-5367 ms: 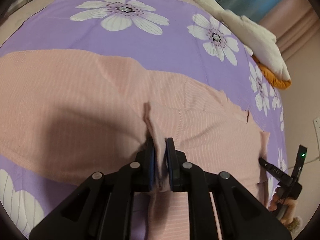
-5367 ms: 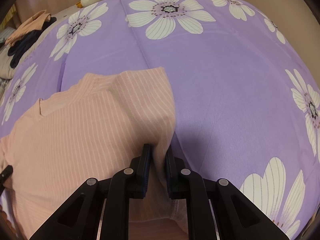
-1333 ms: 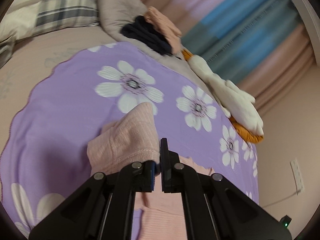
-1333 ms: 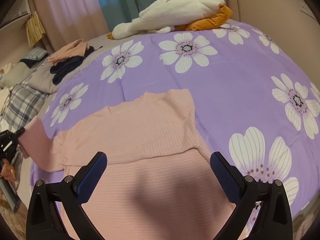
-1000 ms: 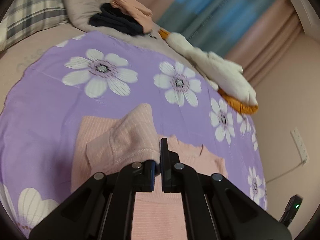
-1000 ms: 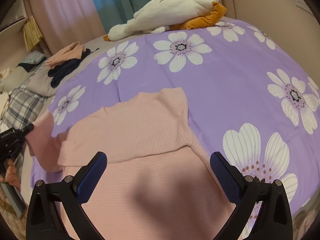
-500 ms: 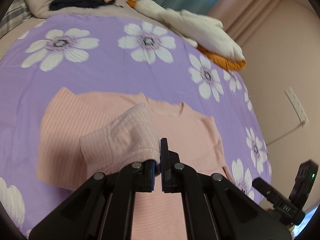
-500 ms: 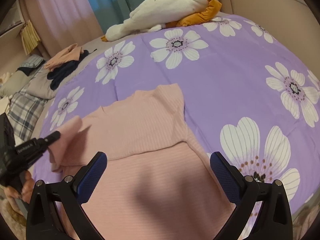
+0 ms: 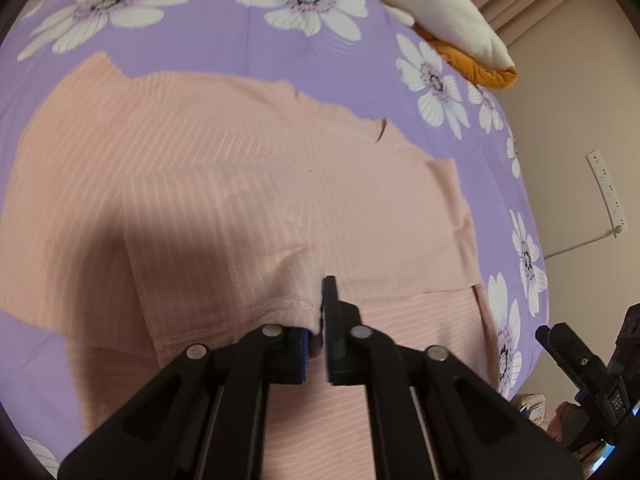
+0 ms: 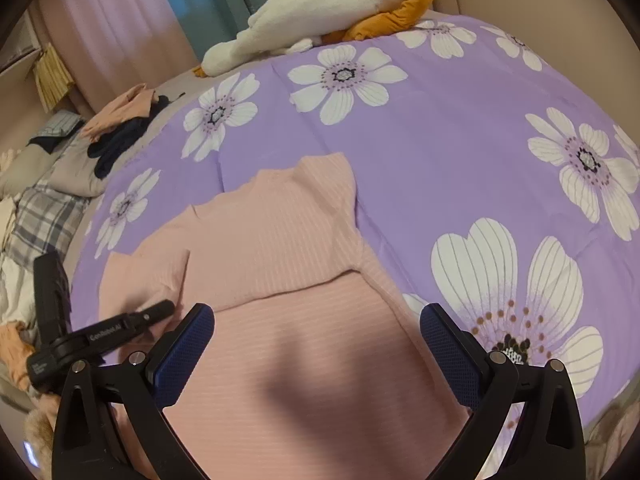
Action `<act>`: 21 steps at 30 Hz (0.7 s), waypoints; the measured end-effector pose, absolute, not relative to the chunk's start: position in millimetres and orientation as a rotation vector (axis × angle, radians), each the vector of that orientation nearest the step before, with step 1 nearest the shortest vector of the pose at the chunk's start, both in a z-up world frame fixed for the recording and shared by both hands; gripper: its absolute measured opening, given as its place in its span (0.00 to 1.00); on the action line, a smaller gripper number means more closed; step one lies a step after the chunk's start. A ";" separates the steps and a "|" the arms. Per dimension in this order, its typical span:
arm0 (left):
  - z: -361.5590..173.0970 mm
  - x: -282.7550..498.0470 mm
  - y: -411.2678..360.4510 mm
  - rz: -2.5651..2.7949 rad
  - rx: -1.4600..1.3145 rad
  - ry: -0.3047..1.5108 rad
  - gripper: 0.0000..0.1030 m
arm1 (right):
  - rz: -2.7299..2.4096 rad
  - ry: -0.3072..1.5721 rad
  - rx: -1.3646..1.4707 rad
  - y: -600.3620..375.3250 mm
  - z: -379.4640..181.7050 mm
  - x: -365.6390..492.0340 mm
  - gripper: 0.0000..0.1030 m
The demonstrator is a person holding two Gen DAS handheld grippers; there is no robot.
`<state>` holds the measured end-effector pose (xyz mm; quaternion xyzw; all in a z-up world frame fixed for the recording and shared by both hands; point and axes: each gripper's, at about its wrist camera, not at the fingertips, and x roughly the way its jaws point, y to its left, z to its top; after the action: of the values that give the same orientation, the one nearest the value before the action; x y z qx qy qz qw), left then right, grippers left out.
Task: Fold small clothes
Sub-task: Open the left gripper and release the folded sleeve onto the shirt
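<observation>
At lower left of my right wrist view, the left gripper [image 10: 170,307] bears small white lettering, too small to read, its jaws closed on a sleeve [image 10: 146,276] of the pink shirt [image 10: 280,248]. The shirt lies flat at centre on the purple floral bedspread [image 10: 440,152], collar toward the upper frame. My right gripper [image 10: 317,354] stands wide, empty.

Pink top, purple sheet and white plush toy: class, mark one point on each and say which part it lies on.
Pink top [image 10: 280,240]: right wrist view, folded-over upper panel.
Purple sheet [image 10: 440,152]: right wrist view, bare patch between flowers.
White plush toy [image 10: 320,12]: right wrist view, its body, beyond the sheet.
</observation>
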<state>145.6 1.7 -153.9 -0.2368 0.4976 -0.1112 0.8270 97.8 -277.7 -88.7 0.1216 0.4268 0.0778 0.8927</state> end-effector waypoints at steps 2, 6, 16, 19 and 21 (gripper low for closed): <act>-151.6 142.6 3.3 -0.241 -0.508 1.060 0.11 | 0.166 0.892 0.252 -277.1 -90.1 98.3 0.99; -137.1 129.0 11.5 -0.278 -0.531 1.050 0.49 | 0.176 0.908 0.230 -271.0 -93.2 100.1 0.99; -103.5 69.1 96.3 0.004 -0.529 0.942 0.49 | 0.265 0.908 0.103 -223.6 -85.1 110.9 0.99; -106.6 54.2 124.1 0.090 -0.565 0.933 0.48 | 0.326 0.907 0.038 -194.0 -79.6 115.4 0.99; -109.4 44.8 137.9 0.117 -0.596 0.932 0.47 | 0.383 0.901 -0.011 -169.4 -75.7 116.9 0.99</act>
<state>44.8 137.9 -109.4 -0.2830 0.4421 0.0555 0.8493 116.9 -169.4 -75.7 -0.0053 0.4329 0.1838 0.8825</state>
